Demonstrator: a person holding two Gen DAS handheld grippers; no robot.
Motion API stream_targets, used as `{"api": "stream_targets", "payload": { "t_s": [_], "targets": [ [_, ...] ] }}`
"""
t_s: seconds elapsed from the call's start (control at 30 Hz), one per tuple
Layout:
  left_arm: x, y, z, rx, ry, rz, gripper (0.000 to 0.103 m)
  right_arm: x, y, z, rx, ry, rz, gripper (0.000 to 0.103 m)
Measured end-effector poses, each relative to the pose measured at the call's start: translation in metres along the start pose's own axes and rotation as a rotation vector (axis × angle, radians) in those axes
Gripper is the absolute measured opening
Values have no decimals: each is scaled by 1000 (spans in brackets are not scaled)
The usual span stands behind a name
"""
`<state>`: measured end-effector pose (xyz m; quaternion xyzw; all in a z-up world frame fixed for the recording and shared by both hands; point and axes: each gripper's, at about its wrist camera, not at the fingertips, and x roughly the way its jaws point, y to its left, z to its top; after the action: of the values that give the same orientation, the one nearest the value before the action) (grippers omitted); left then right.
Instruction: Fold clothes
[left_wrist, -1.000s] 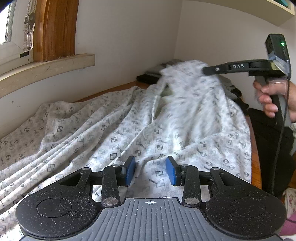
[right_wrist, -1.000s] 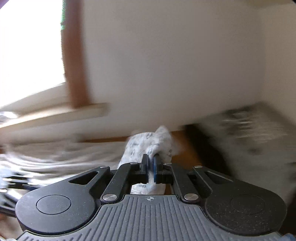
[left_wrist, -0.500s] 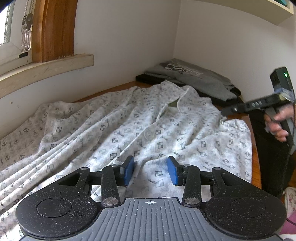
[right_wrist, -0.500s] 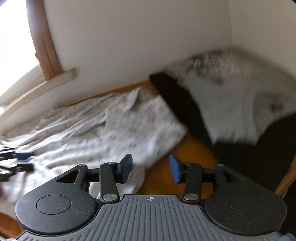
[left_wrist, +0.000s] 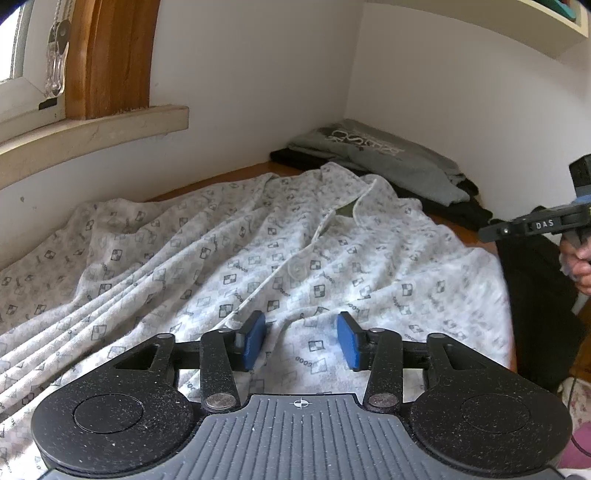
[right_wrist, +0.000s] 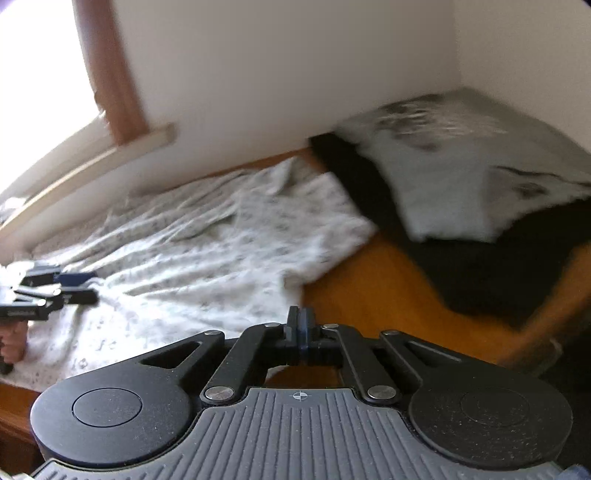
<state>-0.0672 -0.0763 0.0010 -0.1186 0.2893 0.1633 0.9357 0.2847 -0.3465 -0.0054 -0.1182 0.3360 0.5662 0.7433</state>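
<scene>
Tabletop (right_wrist: 373, 291) of orange-brown wood carries a patterned white shirt (left_wrist: 295, 266), spread out and wrinkled, collar at the far end and buttoned placket running away from the left tool (left_wrist: 301, 341). So the shirt's long axis lies roughly along the line the left tool points. Beyond the collar, against the wall corner, sits a stack of folded clothes (left_wrist: 388, 162), grey on black.

The left tool hovers over the near part of the shirt, its jaws opening, cloth below them but not pinched. The right tool (right_wrist: 301, 325) has its jaws pressed together with nothing visible between them; the shirt's right edge lies just ahead and to its left, bare wood ahead and to its right.

Judging by this, the right tool is nearer the shirt's right side edge and the left tool nearer the hem, so a fold across the placket would likely start from the right.
</scene>
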Motion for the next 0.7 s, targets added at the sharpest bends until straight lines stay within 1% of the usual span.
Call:
{"api": "stream_targets", "payload": {
  "t_s": [0.03, 0.1, 0.17, 0.23, 0.37, 0.43, 0.47, 0.5, 0.53, 0.57, 0.6, 0.67, 0.7],
  "targets": [
    [0, 0, 0, 4, 1, -4, 53, -1, -6, -1, 19, 2, -18, 5],
    [1, -2, 1, 19, 3, -1, 54, -2, -13, -1, 43, 0, 8, 6],
    [2, -7, 2, 43, -2, 11, 54, -3, -13, -2, 41, -10, 43, 10],
    [3, -13, 4, 64, -4, 8, 53, -3, -5, -3, 29, -19, 80, 32],
    [9, -28, 11, 133, 13, 9, 53, -3, 20, -3, -52, -29, 139, 36],
    [11, -31, 12, 158, 17, 11, 48, -4, 33, -4, -103, -34, 174, 39],
    [12, -29, 13, 153, 20, 3, 42, -3, 39, -5, -135, -28, 195, 40],
    [12, -27, 13, 146, 18, -5, 34, -2, 45, -6, -167, -20, 215, 41],
    [12, -25, 12, 140, 15, -14, 28, -1, 51, -7, -199, -12, 236, 42],
    [11, -22, 11, 133, 12, -23, 13, 0, 57, -8, -231, -4, 257, 43],
    [11, -20, 11, 124, 11, -37, 6, 2, 63, -9, -263, 5, 267, 46],
    [9, -16, 10, 112, -3, -51, 2, 7, 71, -12, -318, 21, 276, 46],
    [8, -15, 11, 102, -13, -54, 2, 10, 74, -12, -339, 29, 275, 45]
  ]
}}
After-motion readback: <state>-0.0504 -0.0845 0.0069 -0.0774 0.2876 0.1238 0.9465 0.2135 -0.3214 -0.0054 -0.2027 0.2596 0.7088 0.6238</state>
